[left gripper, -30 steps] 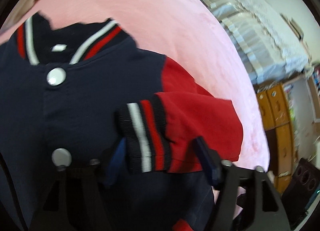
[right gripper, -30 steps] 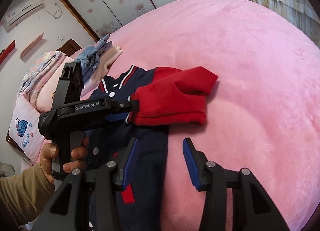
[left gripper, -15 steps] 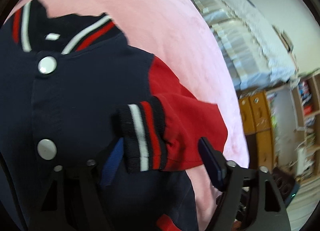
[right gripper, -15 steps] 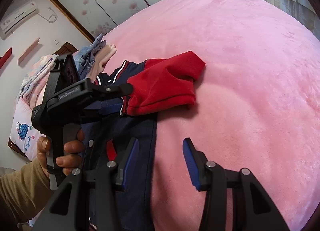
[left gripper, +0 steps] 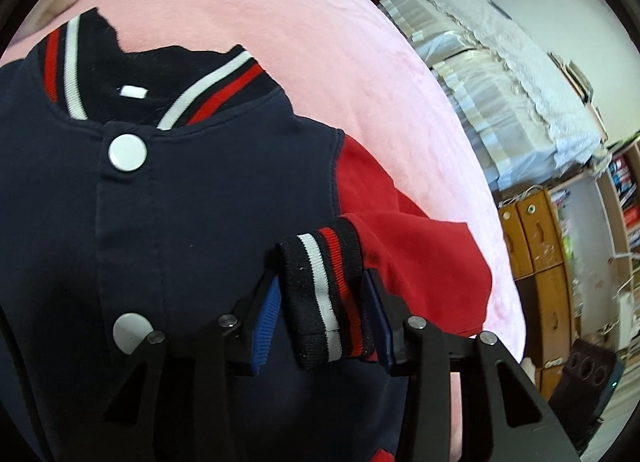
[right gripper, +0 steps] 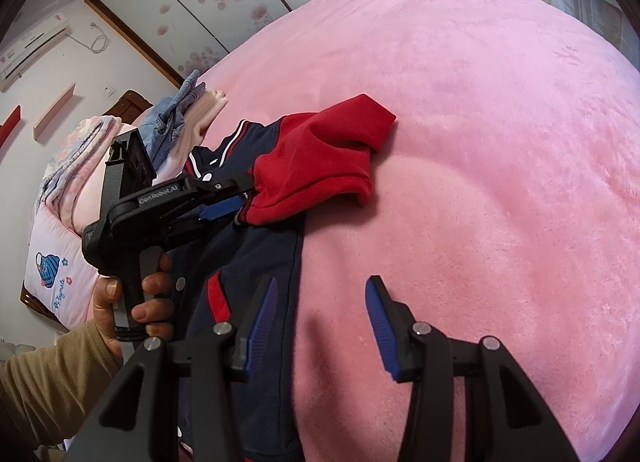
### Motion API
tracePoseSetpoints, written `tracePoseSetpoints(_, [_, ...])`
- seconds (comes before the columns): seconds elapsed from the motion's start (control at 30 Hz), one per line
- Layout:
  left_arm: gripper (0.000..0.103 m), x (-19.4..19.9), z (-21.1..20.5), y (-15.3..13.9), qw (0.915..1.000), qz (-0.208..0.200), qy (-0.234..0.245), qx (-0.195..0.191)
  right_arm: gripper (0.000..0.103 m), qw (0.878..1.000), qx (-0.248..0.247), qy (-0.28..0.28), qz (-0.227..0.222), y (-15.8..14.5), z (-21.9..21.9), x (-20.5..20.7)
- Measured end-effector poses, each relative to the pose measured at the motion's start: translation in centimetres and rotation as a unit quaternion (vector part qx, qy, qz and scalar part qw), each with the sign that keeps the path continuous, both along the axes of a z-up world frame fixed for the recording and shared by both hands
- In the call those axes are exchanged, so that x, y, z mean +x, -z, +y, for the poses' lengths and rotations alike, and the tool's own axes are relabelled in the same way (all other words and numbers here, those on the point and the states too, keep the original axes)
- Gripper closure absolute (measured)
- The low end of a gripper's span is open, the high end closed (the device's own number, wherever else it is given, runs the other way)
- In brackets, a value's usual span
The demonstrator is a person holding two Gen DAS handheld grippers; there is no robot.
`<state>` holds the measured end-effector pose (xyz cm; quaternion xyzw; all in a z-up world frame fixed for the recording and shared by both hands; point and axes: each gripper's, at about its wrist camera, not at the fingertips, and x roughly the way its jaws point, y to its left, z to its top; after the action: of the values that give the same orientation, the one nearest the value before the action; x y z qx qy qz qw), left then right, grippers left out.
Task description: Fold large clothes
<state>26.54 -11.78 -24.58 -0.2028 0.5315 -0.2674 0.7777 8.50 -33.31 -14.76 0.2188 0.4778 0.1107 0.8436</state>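
Jacket [right gripper: 240, 262], navy-bodied with red sleeves, spread face-up on the pink bed [right gripper: 480, 142], toward the bed's left side as the right wrist camera frames it, collar aimed at the headboard end. Snapped shut down the front, white snaps [left gripper: 127, 152] in a row. Just past the collar, toward the bed's far left corner, a stack of folded clothes [right gripper: 180, 118] and a pillow [right gripper: 60, 274].

Left hand [right gripper: 136, 294] wrapped round the grip, wrist roughly level, left gripper [left gripper: 324, 314] reaching sideways across the jacket's chest. Fingers [left gripper: 264, 314] closed in on the striped cuff [left gripper: 324, 294], pinching it from both flanks, cuff lifted a little clear of the navy front. Red sleeve [right gripper: 316, 166] doubled back from shoulder to cuff, bulging and loosely creased rather than flat.

Probably mid sleeve-fold: to do it well, carry the cuff further inward over the chest, keep the pull gentle so the shoulder seam stays put, lower until the sleeve lies flat along the body, then let go. Worth smoothing the hump near the elbow before release; otherwise a lumpy fold likely.

Right gripper [right gripper: 320, 322] held low above the jacket's lower right edge, pointing up the bed, tilted slightly down. Fingers [right gripper: 380, 318] spread wide, nothing between them, one over navy cloth, the other over bare bed. Well placed to pin the hem or side seam while the sleeve settles.
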Motion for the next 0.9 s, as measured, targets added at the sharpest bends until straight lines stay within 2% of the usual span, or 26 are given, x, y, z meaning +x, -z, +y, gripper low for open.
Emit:
tracePoseSetpoints(0.1, [0.060,0.0,0.3,-0.3,1.0000,0.000,0.000,0.010,0.057,1.000,0.005,0.002,0.005,0.3,0.0,0.2])
tracePoseSetpoints(0.13, [0.063,0.0,0.3,-0.4,0.9999,0.001,0.000,0.014,0.057,1.000,0.006,0.003,0.006,0.4,0.0,0.0])
tracePoseSetpoints(0.17, [0.072,0.0,0.1,-0.7,0.9997,0.001,-0.004,0.026,0.057,1.000,0.009,0.003,0.008,0.5,0.0,0.0])
tracePoseSetpoints(0.2, [0.091,0.2,0.8,-0.7,0.9993,0.002,-0.006,0.038,0.057,1.000,0.010,0.003,0.010,0.5,0.1,0.0])
tracePoseSetpoints(0.23, [0.092,0.3,0.7,-0.8,0.9989,0.009,-0.004,0.045,0.057,1.000,0.008,0.002,0.011,0.5,0.2,0.0])
tracePoseSetpoints(0.33, [0.095,0.1,1.0,-2.5,0.9988,0.018,-0.012,0.044,0.057,1.000,-0.001,-0.002,0.010,0.6,0.5,0.1])
tracePoseSetpoints(0.47, [0.095,-0.3,1.0,-8.6,0.9992,-0.032,-0.016,0.018,0.057,1.000,-0.006,-0.004,0.008,0.8,0.9,1.3])
tracePoseSetpoints(0.67, [0.095,0.0,1.9,-15.7,0.9958,-0.084,-0.034,0.017,0.057,1.000,-0.022,0.003,-0.001,1.1,2.2,5.0])
tracePoseSetpoints(0.8, [0.095,0.3,3.5,-18.5,0.9914,-0.115,-0.055,0.028,0.057,0.999,-0.037,0.011,-0.011,0.9,3.4,7.9])
tracePoseSetpoints(0.9, [0.095,0.8,6.4,-19.0,0.9892,-0.119,-0.080,0.032,0.057,0.999,-0.049,0.004,-0.014,1.0,4.5,9.4])
